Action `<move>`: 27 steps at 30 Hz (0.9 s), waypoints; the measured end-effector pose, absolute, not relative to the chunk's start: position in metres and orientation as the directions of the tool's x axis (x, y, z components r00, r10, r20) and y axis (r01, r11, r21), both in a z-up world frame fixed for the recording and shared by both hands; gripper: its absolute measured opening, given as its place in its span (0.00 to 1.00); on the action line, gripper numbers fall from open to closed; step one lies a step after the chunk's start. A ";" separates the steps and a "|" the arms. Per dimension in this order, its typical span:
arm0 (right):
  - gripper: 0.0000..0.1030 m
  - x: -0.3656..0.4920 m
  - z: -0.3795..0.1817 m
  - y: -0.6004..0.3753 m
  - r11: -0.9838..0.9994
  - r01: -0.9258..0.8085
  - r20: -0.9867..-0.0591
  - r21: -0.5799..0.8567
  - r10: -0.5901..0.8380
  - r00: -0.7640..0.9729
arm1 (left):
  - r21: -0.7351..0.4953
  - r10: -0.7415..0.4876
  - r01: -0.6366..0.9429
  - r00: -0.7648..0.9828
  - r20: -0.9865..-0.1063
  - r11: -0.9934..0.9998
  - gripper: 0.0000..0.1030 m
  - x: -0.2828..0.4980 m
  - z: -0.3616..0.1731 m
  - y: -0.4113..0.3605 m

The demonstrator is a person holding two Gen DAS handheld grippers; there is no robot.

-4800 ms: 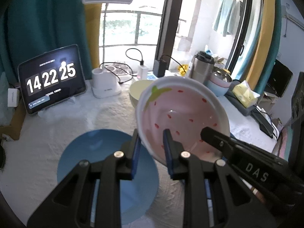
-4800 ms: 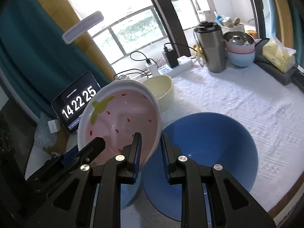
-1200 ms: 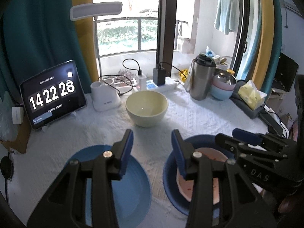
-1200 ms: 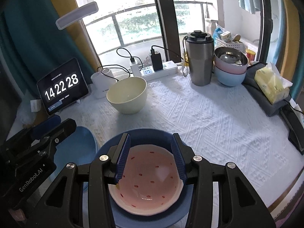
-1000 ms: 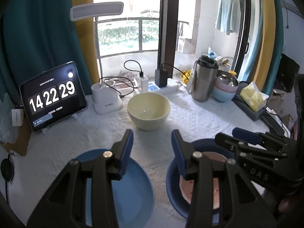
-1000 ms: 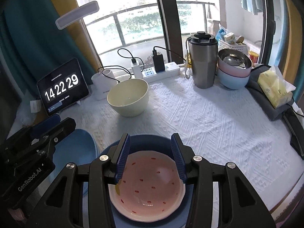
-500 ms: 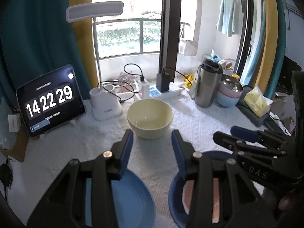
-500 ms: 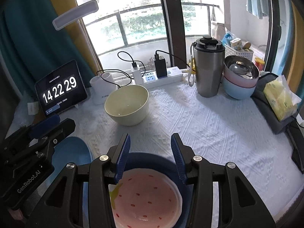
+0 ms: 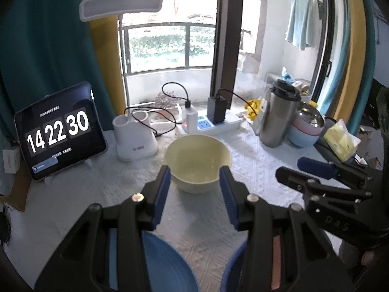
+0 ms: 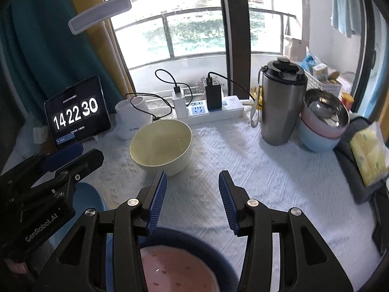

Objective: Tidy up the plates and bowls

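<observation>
Both tools, the left tool (image 9: 194,192) and the right tool (image 10: 192,199), hang released and empty above the surface (image 10: 267,170). The cream bowl (image 10: 161,146) stands near the surface's far edge, while the pink strawberry bowl (image 10: 180,270) sits nested in the dark blue bowl (image 10: 218,250) at the near edge beside a blue plate (image 9: 165,265).

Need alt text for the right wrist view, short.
Open right gripper, empty, hovers over a white tablecloth, with a pink strawberry plate in a dark blue bowl below its fingers. Ahead sits a cream bowl; the left gripper is beside it.
</observation>
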State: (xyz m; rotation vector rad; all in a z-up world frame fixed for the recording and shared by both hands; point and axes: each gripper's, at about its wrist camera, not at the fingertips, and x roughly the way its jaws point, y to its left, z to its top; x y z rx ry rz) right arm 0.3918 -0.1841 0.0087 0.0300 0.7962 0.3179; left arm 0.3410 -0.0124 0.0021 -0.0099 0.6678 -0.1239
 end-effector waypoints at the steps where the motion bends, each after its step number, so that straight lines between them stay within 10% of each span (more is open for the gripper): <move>1: 0.46 0.395 0.009 -0.184 0.951 -0.276 -0.696 0.142 0.294 0.655 | -0.052 -0.114 0.104 0.777 -0.619 0.993 0.42 0.345 0.000 -0.011; 27: 0.46 0.481 -0.014 -0.177 0.930 -0.330 -0.735 0.163 0.337 0.588 | -0.093 -0.077 0.017 0.713 -0.697 0.996 0.42 0.416 -0.043 -0.003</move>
